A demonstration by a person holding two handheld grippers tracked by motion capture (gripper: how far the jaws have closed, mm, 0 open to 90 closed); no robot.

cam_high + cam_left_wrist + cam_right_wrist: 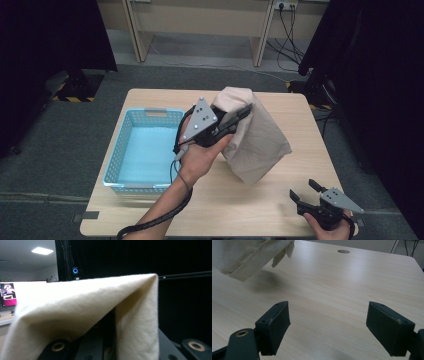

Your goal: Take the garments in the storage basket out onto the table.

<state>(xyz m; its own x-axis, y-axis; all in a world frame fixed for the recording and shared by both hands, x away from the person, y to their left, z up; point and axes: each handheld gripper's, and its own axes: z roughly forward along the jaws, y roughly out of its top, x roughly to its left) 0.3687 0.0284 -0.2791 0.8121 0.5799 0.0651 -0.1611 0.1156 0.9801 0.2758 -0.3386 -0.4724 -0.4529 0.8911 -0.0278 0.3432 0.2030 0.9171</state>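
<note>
A pale wooden tabletop (280,200) is seen from above, set on grey carpet, with dark curtains to either side and a light-coloured desk and wall sockets at the far wall. A light blue basket (142,150) is placed on the left part of the tabletop. A cream cloth (255,140) is held up above the middle of the tabletop, just right of the basket, and is clamped at its top in the left tool (240,116), with its lower edge hanging close to the wood. The right tool (306,190) is held low at the near right corner, well apart from the cloth, with its jaws spread wide and nothing between them.

In the left gripper view the cloth (82,312) is draped right over the black jaws, so the pinch itself is hidden; a lit ceiling panel (42,250), a monitor (7,295) and a small blue ring light (75,270) are shown behind it, none of which can be made out from above. In the right gripper view the open right tool (328,325) is seen over bare wood grain, a round cable hole (343,251) is visible near the far edge, and the cloth's hem (249,257) and its soft shadow on the tabletop (352,285) are picked out at upper left.
</note>
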